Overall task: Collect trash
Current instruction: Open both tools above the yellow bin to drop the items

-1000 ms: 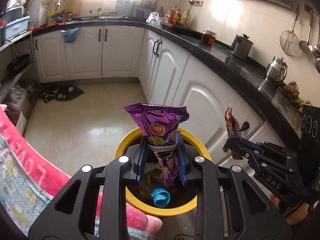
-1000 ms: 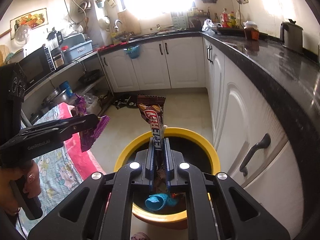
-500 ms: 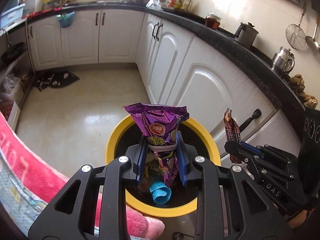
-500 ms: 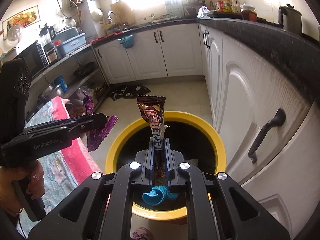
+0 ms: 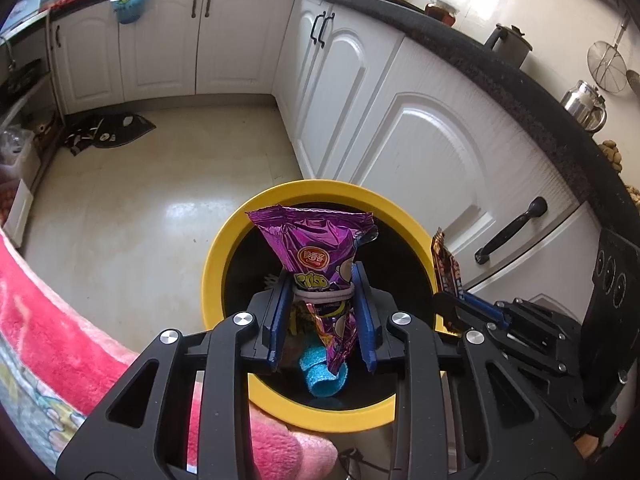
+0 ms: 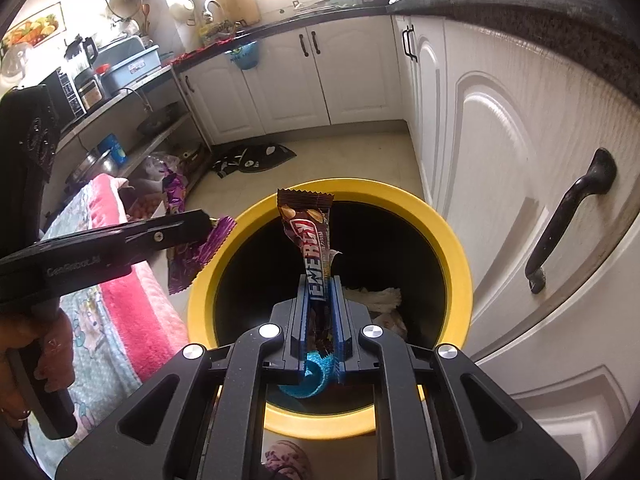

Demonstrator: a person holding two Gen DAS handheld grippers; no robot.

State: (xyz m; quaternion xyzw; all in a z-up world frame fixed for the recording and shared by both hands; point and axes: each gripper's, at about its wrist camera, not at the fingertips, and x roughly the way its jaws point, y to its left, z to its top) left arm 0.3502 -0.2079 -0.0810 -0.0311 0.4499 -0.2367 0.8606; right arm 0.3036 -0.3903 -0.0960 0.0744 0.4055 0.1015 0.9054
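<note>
Jaws first: on my left gripper (image 5: 322, 312) they pinch a purple snack packet (image 5: 316, 256) at its waist, the crimped top fanning out above the blue pads and the tail hanging below them. On my right gripper (image 6: 322, 312) they are pressed almost together on a brown energy bar wrapper (image 6: 310, 240), which stands up between the pads with its torn end leaning left. Both pieces of trash hang over the mouth of the yellow-rimmed bin (image 5: 224, 252), which stands on the floor close against the white cabinet doors (image 5: 420, 152); in the right wrist view the purple packet sits over the near-left part of the rim, not yet fully over the dark opening. Inside the bin I can see a curled blue strip (image 5: 326, 376) and some crumpled white paper (image 6: 376, 300), so I judge that some collecting is already done. What is left for these two items is the drop itself: neither wrapper is released, and each is held clear of the contents below. I would want the left packet nudged a little further inward before I let go, since it is light and could slide off the rim onto the pink blanket (image 5: 60, 320) beside the bin. Whether more trash waits elsewhere in the kitchen I cannot tell from these views.
</note>
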